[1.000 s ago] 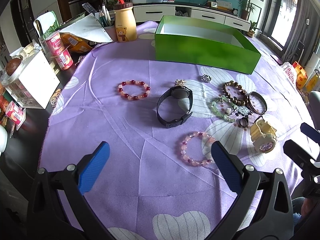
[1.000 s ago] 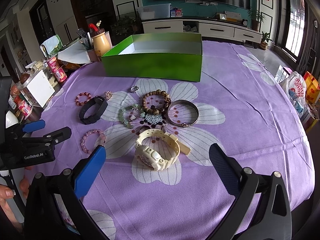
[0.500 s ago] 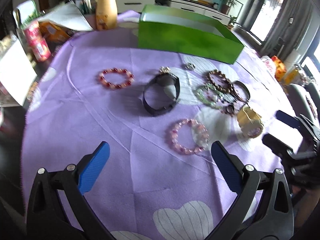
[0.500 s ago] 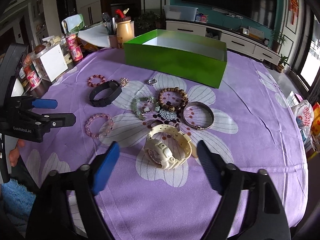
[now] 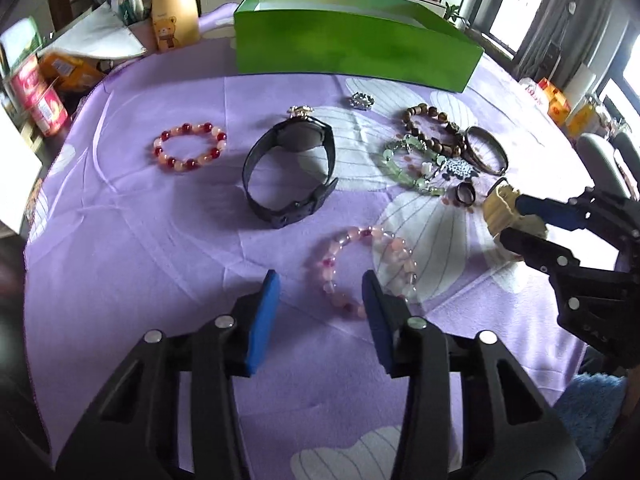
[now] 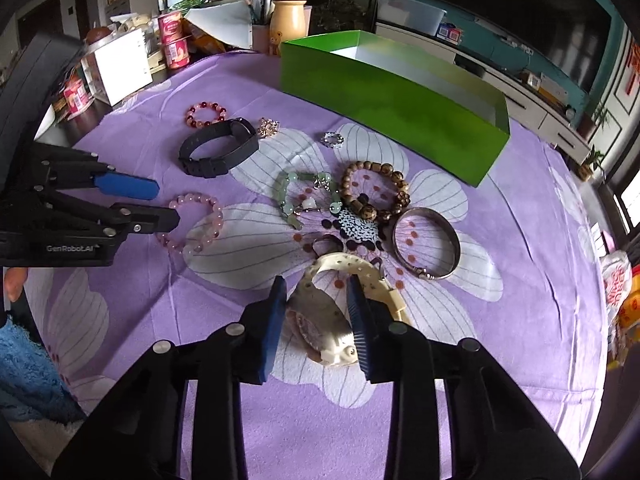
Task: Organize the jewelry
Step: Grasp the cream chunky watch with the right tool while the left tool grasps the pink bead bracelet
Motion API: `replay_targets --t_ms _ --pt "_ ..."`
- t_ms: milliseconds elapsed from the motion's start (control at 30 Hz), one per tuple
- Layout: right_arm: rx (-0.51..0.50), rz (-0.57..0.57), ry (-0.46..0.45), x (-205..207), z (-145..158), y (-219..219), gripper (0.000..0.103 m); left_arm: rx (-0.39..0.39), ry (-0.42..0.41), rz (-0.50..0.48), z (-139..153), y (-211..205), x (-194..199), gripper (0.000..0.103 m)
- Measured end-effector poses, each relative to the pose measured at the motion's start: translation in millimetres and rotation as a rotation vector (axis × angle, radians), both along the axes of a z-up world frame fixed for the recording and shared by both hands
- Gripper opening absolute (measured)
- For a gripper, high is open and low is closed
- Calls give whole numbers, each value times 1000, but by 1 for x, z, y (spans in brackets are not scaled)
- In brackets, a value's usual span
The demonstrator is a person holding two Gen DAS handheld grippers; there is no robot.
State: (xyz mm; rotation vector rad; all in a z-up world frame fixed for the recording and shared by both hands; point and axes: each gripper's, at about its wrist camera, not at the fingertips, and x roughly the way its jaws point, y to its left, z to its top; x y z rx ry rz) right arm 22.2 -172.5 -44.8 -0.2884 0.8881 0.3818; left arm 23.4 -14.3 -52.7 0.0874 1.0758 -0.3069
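Jewelry lies on a purple flowered cloth before an open green box [image 5: 352,50] [image 6: 392,108]. My left gripper [image 5: 320,286] is partly closed around the near edge of a pink bead bracelet [image 5: 368,264] [image 6: 196,220]; its right finger sits inside the loop. My right gripper [image 6: 316,292] has narrowed around a cream watch [image 6: 332,312] [image 5: 504,212], its pads beside the case. A black watch [image 5: 292,172], a red bead bracelet [image 5: 188,152], a green bead bracelet [image 6: 308,196], a brown bead bracelet [image 6: 376,192], a metal bangle [image 6: 426,244] and small rings lie around.
A yellow bear jar [image 5: 174,14], red cans [image 5: 44,100] and a white box [image 6: 120,64] crowd the table's left edge. Bags [image 6: 616,288] sit off the right edge. The near cloth is bare.
Both grippers have come down and forward and narrowed: the left onto the pink bracelet, the right around the cream watch.
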Motion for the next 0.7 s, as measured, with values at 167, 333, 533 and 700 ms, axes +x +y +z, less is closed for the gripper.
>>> replay_targets --t_ms 167,333,533,700 --pt "-33 14 -25 -3 -2 4 31 72 -39 -33 -2 -13 -2 26" --pt "-56 22 -62 -6 -4 7 28 74 -52 -73 -2 -20 -6 8" --pt "70 -5 -35 -9 4 -13 16 -118 -19 -74 9 -7 -8 7" --pt "227 -32 -12 -11 15 -33 16 -205 -17 -69 17 -2 -13 7"
